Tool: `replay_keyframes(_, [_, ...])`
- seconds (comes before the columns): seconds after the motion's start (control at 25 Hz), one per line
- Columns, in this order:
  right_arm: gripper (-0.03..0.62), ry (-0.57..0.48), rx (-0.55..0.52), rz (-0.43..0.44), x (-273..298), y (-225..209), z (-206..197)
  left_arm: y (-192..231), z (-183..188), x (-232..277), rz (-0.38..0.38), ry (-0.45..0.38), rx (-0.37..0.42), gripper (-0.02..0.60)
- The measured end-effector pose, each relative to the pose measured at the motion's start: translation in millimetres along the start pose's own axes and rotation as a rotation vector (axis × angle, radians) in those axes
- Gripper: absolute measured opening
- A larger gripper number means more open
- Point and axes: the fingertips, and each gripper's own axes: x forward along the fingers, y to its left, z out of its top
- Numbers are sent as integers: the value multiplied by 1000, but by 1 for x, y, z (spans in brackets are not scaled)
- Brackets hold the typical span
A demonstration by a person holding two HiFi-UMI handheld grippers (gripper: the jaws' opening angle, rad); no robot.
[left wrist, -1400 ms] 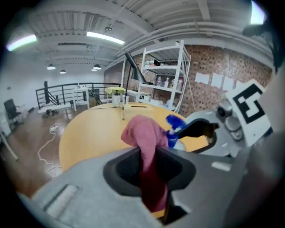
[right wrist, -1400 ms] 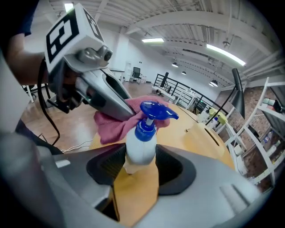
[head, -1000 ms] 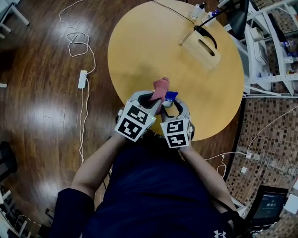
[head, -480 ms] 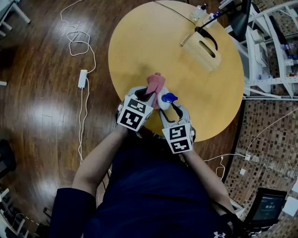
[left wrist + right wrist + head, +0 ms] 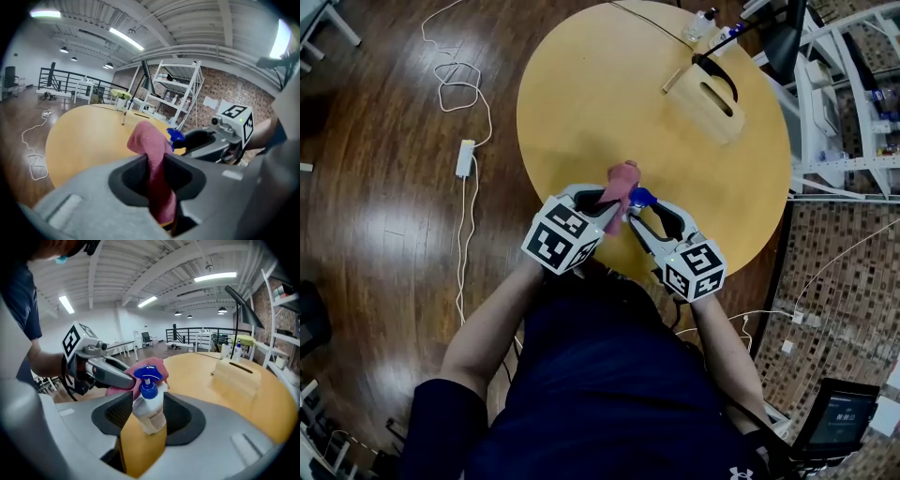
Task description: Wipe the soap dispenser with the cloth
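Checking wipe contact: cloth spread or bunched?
Bunched: pink cloth sticks out as a wad from the shut jaws of the left gripper.

The person wore a dark navy short-sleeved shirt (image 5: 609, 394) that filled the head view from five to seven o'clock, with a small white logo (image 5: 741, 472) at five o'clock. The left gripper (image 5: 612, 199) and right gripper (image 5: 637, 204) had smooth grey moulded shells with black recesses around the jaws. Each carried a white cube printed with black square markers, the left cube (image 5: 560, 246) and the right cube (image 5: 696, 270). A small green light (image 5: 240, 120) glowed on the right one.
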Motion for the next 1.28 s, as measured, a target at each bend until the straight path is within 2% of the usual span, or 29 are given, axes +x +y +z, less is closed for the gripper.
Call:
replay_keyframes(0.08, [206,-10,11,24,8,1,0,4,-3,6,15,0,-11,87])
replay_keyframes(0.24, [155,-5,-25,-14,10,2,-3,25,2,12,81,-18,-26,87])
replay_keyframes(0.32, [149,-7,-17,-21,9,4,-3,41,1,18,123,0,-24,87])
replay_keyframes(0.44, [149,-2,-11,-24,7,7,-5,54,-7,27,142,29,-54,87])
replay_keyframes(0.64, [150,-9,-43,-9,-9,3,-6,39,8,-14,110,-47,-132,87])
replay_keyframes(0.76, [159,46,-162,12,-16,-12,-11,10,-2,-26,43,-21,-168,87])
replay_keyframes(0.84, [183,117,-273,57,-8,-16,-17,-2,-13,-20,25,3,-169,87])
replay_keyframes(0.92, [187,167,-325,110,3,-12,-22,-2,-20,-9,42,10,-163,89])
replay_keyframes(1.08, [149,168,-293,137,10,-1,-22,16,-16,0,101,1,-120,87])
replay_keyframes(1.16, [153,163,-272,140,9,2,-22,29,-22,5,123,38,-106,87])
replay_keyframes(1.28, [155,198,-340,147,6,4,-27,47,-36,13,159,93,-101,87])
